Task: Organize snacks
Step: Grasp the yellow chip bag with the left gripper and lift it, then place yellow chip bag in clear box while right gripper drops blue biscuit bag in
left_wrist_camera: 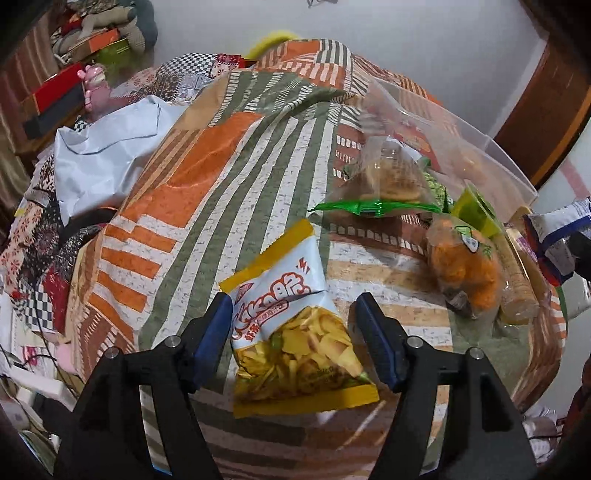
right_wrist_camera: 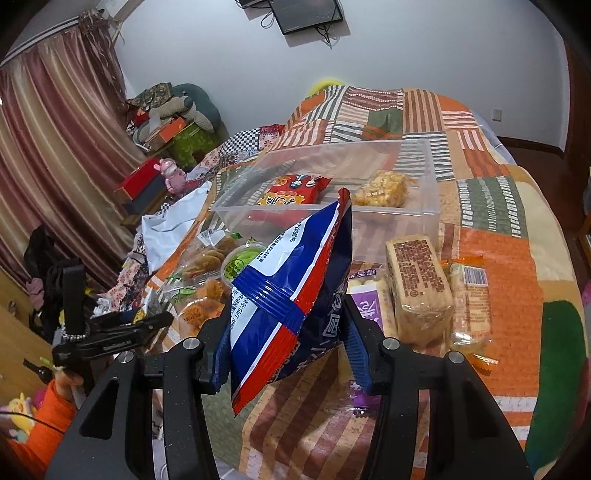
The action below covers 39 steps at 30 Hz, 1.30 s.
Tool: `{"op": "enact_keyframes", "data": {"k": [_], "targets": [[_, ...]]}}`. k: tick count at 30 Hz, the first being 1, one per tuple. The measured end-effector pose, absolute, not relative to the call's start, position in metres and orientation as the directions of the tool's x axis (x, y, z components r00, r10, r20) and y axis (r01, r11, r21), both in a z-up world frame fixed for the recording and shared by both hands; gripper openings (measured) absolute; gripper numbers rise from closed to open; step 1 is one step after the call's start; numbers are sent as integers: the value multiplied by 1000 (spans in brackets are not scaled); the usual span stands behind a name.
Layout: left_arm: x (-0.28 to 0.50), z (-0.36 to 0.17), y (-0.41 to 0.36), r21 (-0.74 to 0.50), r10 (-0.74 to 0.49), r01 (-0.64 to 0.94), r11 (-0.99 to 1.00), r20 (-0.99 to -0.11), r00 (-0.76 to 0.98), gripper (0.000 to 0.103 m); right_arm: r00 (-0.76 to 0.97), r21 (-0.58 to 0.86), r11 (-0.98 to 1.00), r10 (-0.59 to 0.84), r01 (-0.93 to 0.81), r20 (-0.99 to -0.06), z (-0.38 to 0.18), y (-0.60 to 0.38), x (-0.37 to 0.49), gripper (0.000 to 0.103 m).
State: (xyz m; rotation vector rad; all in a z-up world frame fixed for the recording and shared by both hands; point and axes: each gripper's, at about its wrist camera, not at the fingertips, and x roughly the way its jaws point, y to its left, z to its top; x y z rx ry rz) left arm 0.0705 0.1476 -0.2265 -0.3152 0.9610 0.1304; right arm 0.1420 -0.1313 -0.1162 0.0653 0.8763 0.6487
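While the clear bin [right_wrist_camera: 424,184] holds two packets, right fingers [right_wrist_camera: 354,343] clasp a blue bag [right_wrist_camera: 291,280]; left fingers [left_wrist_camera: 218,317] gape.

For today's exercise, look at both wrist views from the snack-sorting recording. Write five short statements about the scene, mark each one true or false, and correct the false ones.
1. The right claw has a blue, white and red snack bag between its fingers. True.
2. The clear plastic bin holds no snacks. False: a red packet and a bag of yellow puffed pieces lie in it.
3. The left claw is clamped on the yellow chip bag. False: its fingers stand open on either side of the bag.
4. The snacks lie on a striped patchwork cover. True.
5. A screen hangs on the wall. True.
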Motion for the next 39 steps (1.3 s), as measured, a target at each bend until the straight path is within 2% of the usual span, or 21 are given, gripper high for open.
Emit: {"op": "enact_keyframes", "data": {"k": [1, 2, 3, 6, 13, 24, 39], "targets": [[69, -226, 148, -208, -28, -248, 946, -817, 576, 61, 462, 313, 807, 555, -500, -692, -116, -132, 142, 48], [69, -226, 149, -205, -24, -251, 946, -817, 577, 48, 463, 313, 808, 555, -500, -692, -117, -132, 143, 48], [68, -226, 151, -203, -21, -255, 945, -819, 573, 42, 465, 312, 808, 554, -500, -691, -116, -132, 143, 48], [67, -223, 155, -219, -35, -253, 942, -816, 576, 32, 469, 312, 807, 556, -501, -686, -115, -134, 143, 48], [69, -179, 149, -199, -20, -193, 961, -743, 669, 32, 502, 301, 813, 553, -498, -665, -104, -139, 148, 48], [103, -105, 111, -197, -74, -61, 979, -612, 787, 32, 583, 258, 831, 535, -492, -611, -77, -145, 171, 48], [181, -83, 81, -172, -117, 17, 985, -591, 798, 32, 598, 243, 825, 543, -510, -590, -71, -133, 222, 48]]}}
